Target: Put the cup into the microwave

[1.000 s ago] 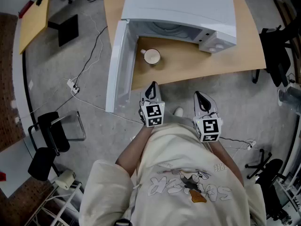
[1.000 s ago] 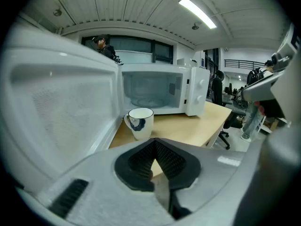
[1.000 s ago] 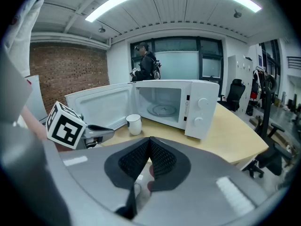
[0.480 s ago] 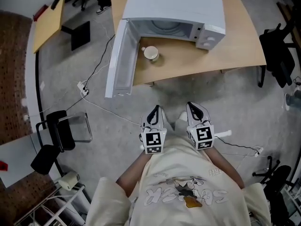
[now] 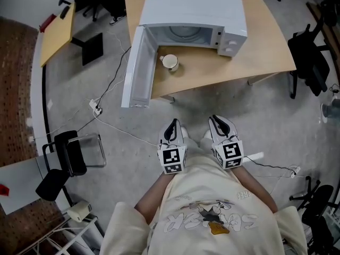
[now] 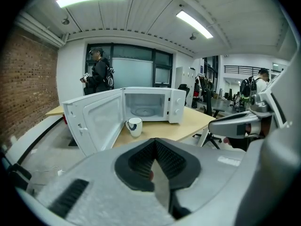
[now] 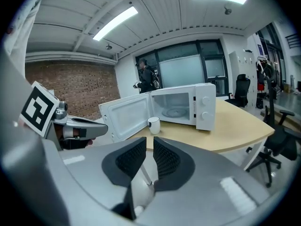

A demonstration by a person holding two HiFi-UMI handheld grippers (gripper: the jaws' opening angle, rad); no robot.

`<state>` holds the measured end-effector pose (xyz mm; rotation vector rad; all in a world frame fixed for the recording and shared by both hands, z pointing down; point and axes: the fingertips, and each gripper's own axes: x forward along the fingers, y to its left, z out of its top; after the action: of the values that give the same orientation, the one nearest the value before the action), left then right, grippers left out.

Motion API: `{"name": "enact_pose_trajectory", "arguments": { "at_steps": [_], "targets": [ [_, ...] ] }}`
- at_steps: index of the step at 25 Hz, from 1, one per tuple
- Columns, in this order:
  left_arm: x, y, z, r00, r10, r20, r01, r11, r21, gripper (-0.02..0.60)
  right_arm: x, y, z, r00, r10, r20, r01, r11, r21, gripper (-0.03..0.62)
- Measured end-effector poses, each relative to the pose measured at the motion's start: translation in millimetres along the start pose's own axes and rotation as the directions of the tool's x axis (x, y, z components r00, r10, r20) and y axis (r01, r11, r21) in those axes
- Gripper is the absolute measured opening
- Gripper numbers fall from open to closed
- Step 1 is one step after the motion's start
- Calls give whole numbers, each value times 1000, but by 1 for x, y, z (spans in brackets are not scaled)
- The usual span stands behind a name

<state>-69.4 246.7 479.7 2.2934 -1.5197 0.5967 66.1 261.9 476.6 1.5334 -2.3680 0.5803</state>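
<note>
White enamel covers the microwave, which sits at the far side of the pale wooden table. Its door is swung fully out to the left, so the cavity and its glass turntable stand exposed.

The cup, white with a dark mark on its side, stands upright on the table just in front of the open cavity, near the hinge end of the door. It is outside the oven and nothing touches it.

You hold both tools close against your body, over the grey floor and well apart from the table's near edge. They lie side by side and point toward the microwave.

Your left gripper has its ribbed black pads pressed together, with nothing caught between them. Your right gripper is parting its jaws: a narrow slit shows between the two pads, and that slit is empty.

From both gripper views the cup appears above the jaw tips, far off on the tabletop. A person in dark clothes stands behind the table by the windows.
</note>
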Motion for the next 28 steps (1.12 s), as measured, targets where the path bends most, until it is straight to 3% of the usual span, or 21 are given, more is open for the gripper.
{"name": "enact_pose_trajectory", "arguments": {
  "at_steps": [4,8,14,22,28],
  "targets": [
    [-7,-9,9,999,21,36,-19,999,-51,3,-4,-8,0,999,0,37,0,1000,-3,28],
    [-9,-4,25,998,29,64,-25,998,-52,3,5,-5,1,1000,23,16,-22,1000,-13,28],
    [35,21,49,998,17,64,-12,997,-71,3,44,-17,16,1000,18,10,-18,999,26,28],
    [105,62,93,993,-109,44,111,993,-35,3,123,-28,51,1000,-19,-23,20,999,50,28],
    [129,78,108,987,-160,26,160,987,-9,3,170,-28,71,999,6,-52,-7,1000,-26,43]
  ]
}}
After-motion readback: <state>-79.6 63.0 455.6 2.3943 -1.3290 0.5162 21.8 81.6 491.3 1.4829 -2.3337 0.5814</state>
